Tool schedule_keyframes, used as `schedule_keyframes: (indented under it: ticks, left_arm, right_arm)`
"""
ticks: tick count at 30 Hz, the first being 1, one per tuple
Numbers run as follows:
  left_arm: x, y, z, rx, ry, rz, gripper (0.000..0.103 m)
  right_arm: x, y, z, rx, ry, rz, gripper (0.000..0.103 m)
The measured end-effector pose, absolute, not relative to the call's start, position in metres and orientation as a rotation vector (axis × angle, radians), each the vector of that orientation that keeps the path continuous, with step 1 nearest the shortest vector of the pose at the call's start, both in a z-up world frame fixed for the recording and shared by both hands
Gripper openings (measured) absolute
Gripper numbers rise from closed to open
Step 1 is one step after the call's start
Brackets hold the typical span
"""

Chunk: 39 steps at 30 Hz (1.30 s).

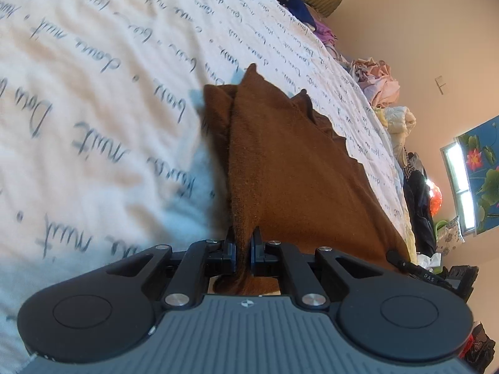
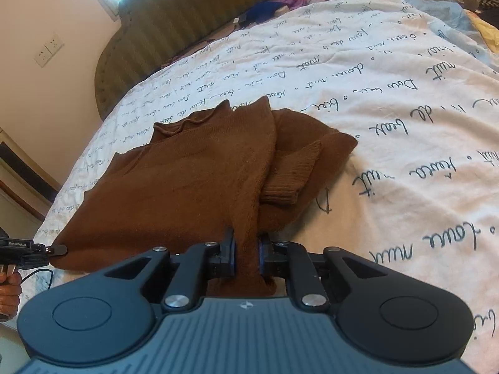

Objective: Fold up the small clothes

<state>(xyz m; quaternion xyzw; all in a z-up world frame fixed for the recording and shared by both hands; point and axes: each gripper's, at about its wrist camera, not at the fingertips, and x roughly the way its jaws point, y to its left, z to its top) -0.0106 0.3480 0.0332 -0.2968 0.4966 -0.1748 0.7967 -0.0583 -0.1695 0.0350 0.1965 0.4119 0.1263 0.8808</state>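
A brown knit sweater (image 2: 187,174) lies partly folded on a white bedspread with black script (image 2: 405,143). One ribbed sleeve cuff (image 2: 290,180) rests on its right part. My right gripper (image 2: 245,249) is shut on a pinched fold of the sweater's near edge. In the left wrist view the same sweater (image 1: 299,168) stretches away from the camera, and my left gripper (image 1: 242,246) is shut on its near edge too. The left gripper's tip (image 2: 57,249) shows at the left edge of the right wrist view, at the sweater's corner, held by a hand (image 2: 9,293).
A green padded headboard (image 2: 193,21) stands at the far end of the bed. Piles of loose clothes (image 1: 380,84) line the bed's far side. A window and flowered curtain (image 1: 480,174) are on the wall. A wall socket (image 2: 48,50) sits left of the headboard.
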Motion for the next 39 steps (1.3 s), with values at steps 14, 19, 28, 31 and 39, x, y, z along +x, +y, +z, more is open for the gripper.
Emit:
schedule_keyframes:
  ticks: [14, 19, 28, 31, 39]
  left_arm:
    - [-0.039, 0.371, 0.040, -0.738, 0.956, -0.401, 0.102]
    - [-0.013, 0.346, 0.039, -0.702, 0.972, -0.435, 0.101]
    - [0.007, 0.306, 0.007, -0.611, 1.120, -0.394, 0.014]
    - [0.002, 0.302, 0.013, -0.546, 1.095, -0.346, 0.013]
    - [-0.022, 0.271, 0.048, -0.325, 1.015, -0.275, 0.012]
  right_arm:
    - [-0.079, -0.187, 0.017, 0.498, 0.851, 0.224, 0.035]
    - [-0.077, -0.190, 0.007, 0.580, 0.849, 0.237, 0.052]
    - [-0.067, -0.157, 0.000, 0.580, 0.854, 0.254, 0.014]
    - [-0.076, -0.153, 0.012, 0.535, 0.807, 0.202, 0.012]
    - [-0.086, -0.155, 0.046, 0.471, 0.751, 0.218, 0.011]
